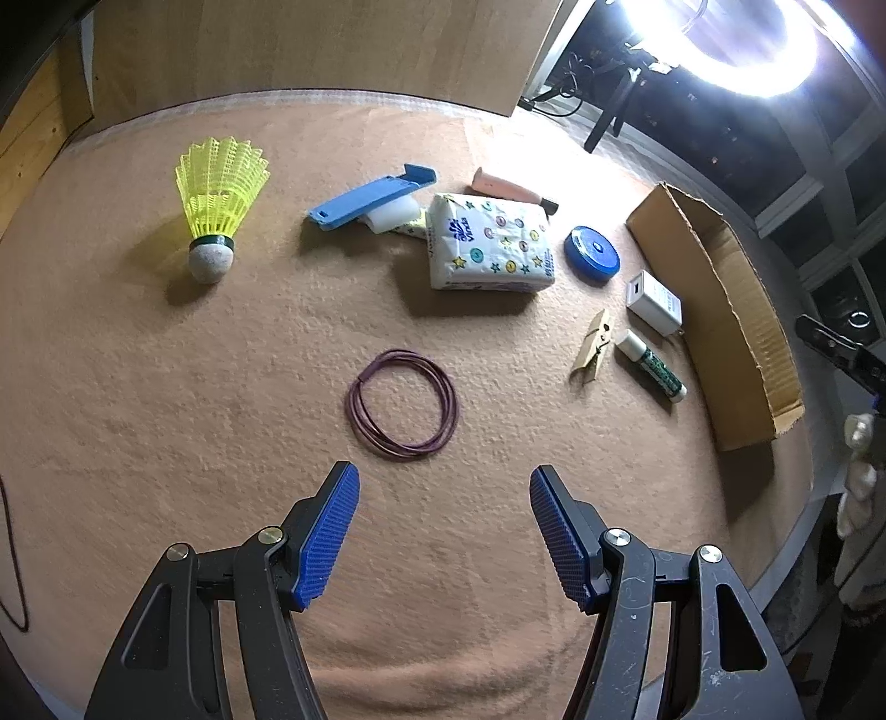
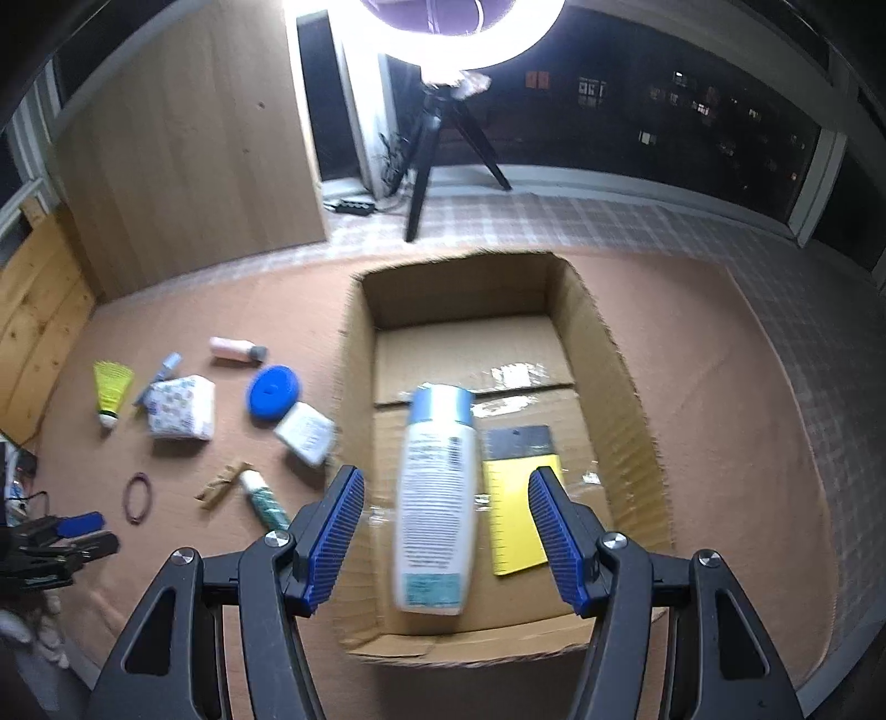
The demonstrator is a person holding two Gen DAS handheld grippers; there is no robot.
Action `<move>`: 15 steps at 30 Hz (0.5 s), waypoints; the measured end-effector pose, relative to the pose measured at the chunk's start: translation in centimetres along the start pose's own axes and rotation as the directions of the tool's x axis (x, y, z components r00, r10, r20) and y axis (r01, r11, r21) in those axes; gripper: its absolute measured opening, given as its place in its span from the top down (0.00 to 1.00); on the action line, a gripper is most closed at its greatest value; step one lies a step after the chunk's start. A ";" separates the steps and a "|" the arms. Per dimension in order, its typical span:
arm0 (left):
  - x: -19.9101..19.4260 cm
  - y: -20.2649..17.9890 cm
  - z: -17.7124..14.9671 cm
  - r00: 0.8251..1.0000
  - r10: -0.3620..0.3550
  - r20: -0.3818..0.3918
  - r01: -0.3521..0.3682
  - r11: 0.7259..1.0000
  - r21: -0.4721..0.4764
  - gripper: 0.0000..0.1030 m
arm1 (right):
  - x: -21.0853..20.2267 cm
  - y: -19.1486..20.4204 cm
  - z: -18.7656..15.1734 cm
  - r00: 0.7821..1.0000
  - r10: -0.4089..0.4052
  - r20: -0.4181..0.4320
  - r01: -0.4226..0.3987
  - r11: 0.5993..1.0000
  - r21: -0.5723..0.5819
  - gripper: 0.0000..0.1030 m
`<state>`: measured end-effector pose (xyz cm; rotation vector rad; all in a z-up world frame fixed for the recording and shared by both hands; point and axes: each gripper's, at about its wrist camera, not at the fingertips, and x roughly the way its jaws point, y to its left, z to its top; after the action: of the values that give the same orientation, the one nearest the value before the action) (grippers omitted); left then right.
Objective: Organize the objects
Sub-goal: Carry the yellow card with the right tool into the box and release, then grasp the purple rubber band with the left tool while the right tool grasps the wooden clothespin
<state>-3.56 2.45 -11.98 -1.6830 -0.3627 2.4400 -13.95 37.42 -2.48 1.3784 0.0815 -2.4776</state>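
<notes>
Right gripper [image 2: 446, 531] spread apart, grasping nothing; white plastic bottle with blue cap [image 2: 434, 498] lies between and beyond its fingers, untouched, inside open brown cardboard box [image 2: 626, 354]. Yellow ruler card [image 2: 520, 515] just right of bottle. Left gripper [image 1: 444, 534] released over the desk [image 1: 166, 387]; purple rubber-band loop [image 1: 403, 404] just ahead, yellow shuttlecock [image 1: 219, 205] far left.

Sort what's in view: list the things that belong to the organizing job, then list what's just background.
Job items: cardboard box, white bottle and yellow scraper already inside it; still on the cloth: shuttlecock, tissue pack, blue disc, white charger, clothespin, glue stick, wire coil.

Background: ring light, tripod, wooden panel.
</notes>
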 end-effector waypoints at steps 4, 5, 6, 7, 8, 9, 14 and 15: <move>-0.1 0.5 0.4 1.000 0.008 0.005 -0.008 1.000 0.001 0.35 | -1.0 2.3 0.0 0.997 0.074 0.007 -0.073 0.997 -0.008 0.44; -0.1 0.6 0.5 1.000 0.010 0.006 -0.010 1.000 0.003 0.35 | -1.1 2.9 -0.1 0.996 0.093 0.004 -0.093 0.996 -0.007 0.44; -0.1 0.7 0.6 1.000 0.010 0.007 -0.010 1.000 0.004 0.35 | -1.1 3.6 -0.1 0.993 0.117 -0.004 -0.117 0.993 -0.003 0.44; -0.1 0.8 0.8 1.000 0.009 0.008 -0.009 1.000 0.003 0.35 | -0.9 4.2 -0.2 0.990 0.142 -0.016 -0.142 0.990 0.002 0.44; 0.0 0.9 0.9 1.000 0.008 0.008 -0.008 1.000 0.003 0.35 | -0.7 4.8 -0.4 0.986 0.167 -0.029 -0.166 0.986 0.007 0.44; 0.0 1.0 1.0 1.000 0.008 0.007 -0.008 1.000 0.004 0.36 | -0.3 5.5 -0.5 0.981 0.190 -0.044 -0.189 0.982 0.014 0.44; 0.5 1.2 1.6 1.000 0.012 -0.001 -0.012 1.000 0.012 0.42 | 1.4 8.5 -1.1 0.971 0.219 -0.094 -0.219 0.976 0.016 0.48; 0.6 1.3 1.6 1.000 0.012 -0.003 -0.012 1.000 0.012 0.44 | 1.8 9.1 -1.3 0.968 0.226 -0.106 -0.226 0.974 0.012 0.50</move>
<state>-5.29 1.22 -12.34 -1.6895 -0.3376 2.4428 -11.11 28.57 -3.77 1.4330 -0.0507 -2.2179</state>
